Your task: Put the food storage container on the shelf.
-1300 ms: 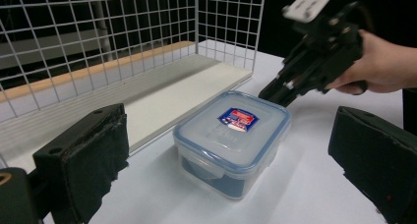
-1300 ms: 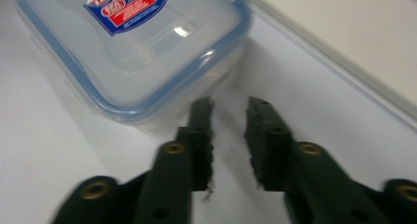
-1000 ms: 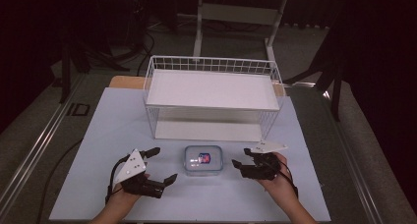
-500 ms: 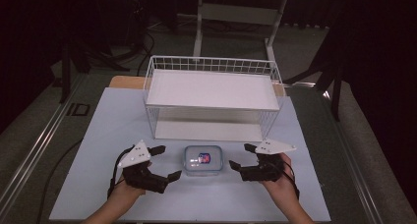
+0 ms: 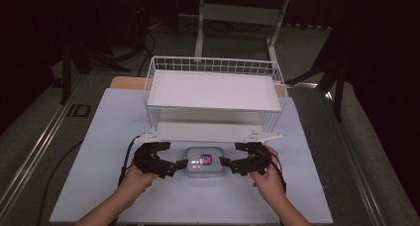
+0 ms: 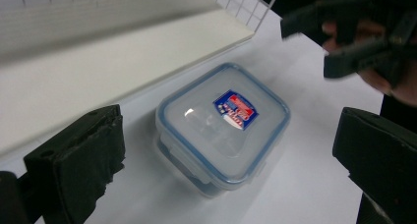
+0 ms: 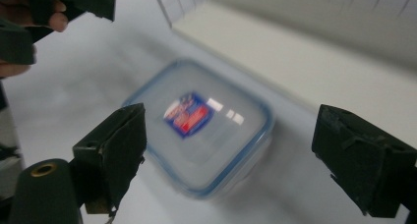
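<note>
A small square container of clear plastic with a blue-rimmed lid and a red-and-blue label point(image 5: 204, 161) lies flat on the pale blue table sheet point(image 5: 99, 137), just in front of the lower shelf of the white wire rack point(image 5: 213, 89). The left gripper point(image 5: 179, 164), held in the person's left hand point(image 5: 132, 179), stands just beside the container's left edge; the right gripper point(image 5: 224, 162), held in the right hand point(image 5: 266, 179), stands just beside its right edge. In the left gripper view the two black jaws are wide apart, with the container point(image 6: 223, 123) lying between and ahead of them, untouched, and the right gripper point(image 6: 344, 42) farther off at upper right. In the right gripper view the jaws are likewise spread wide, the container point(image 7: 204, 126) lies between them, somewhat blurred, and the left gripper point(image 7: 54, 10) shows at upper left. Neither tool grips the container. The rack's flat white shelf point(image 6: 98, 62) runs directly behind the container.
</note>
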{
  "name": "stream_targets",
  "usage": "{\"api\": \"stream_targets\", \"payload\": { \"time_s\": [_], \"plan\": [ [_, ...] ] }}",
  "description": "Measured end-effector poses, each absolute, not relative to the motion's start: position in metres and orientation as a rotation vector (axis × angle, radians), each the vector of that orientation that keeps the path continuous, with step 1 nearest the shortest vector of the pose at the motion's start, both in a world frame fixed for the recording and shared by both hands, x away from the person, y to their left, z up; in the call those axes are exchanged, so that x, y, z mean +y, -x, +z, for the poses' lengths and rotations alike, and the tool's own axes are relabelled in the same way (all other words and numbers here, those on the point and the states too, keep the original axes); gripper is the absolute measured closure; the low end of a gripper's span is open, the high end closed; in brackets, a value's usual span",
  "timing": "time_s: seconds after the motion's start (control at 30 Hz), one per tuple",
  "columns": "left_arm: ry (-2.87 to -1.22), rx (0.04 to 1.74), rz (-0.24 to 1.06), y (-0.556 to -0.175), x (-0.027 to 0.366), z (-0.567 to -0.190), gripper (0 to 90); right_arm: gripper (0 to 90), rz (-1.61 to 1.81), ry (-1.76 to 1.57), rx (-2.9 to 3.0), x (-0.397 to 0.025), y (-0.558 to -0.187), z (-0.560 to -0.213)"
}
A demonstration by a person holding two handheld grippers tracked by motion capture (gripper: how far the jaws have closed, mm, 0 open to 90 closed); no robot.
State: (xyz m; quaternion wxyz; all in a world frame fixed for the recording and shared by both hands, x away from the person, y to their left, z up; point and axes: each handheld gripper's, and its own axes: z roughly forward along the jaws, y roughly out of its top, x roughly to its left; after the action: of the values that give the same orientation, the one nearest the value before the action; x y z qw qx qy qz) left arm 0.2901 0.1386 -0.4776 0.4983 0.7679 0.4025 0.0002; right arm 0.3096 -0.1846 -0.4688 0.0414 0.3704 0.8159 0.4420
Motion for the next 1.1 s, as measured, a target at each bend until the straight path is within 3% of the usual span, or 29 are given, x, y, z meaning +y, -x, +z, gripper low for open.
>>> {"api": "stream_targets", "payload": {
  "time_s": [0.27,0.33,0.57,0.6,0.9,1.1],
  "plan": [
    [-1.855,1.129,-0.175,-0.303,0.123,-0.508,0.5,14.3,1.416,-1.501,2.592,-0.178,-0.326,-0.498],
    [-1.828,1.159,-0.220,-0.306,0.122,-0.514,0.5,19.8,1.418,-1.582,2.574,-0.178,-0.329,-0.501],
    [-1.789,1.264,-0.304,-0.316,0.121,-0.528,0.5,24.4,1.409,-1.773,2.571,-0.179,-0.339,-0.512],
    [-1.797,1.272,-0.317,-0.317,0.121,-0.530,0.7,29.8,1.396,-1.791,2.566,-0.180,-0.340,-0.513],
    [-1.754,1.314,-0.383,-0.320,0.115,-0.539,22.6,34.5,1.377,-1.902,2.600,-0.174,-0.343,-0.522],
    [-1.765,1.316,-0.403,-0.321,0.114,-0.538,23.8,39.5,1.389,-1.988,2.589,-0.178,-0.344,-0.523]
  ]
}}
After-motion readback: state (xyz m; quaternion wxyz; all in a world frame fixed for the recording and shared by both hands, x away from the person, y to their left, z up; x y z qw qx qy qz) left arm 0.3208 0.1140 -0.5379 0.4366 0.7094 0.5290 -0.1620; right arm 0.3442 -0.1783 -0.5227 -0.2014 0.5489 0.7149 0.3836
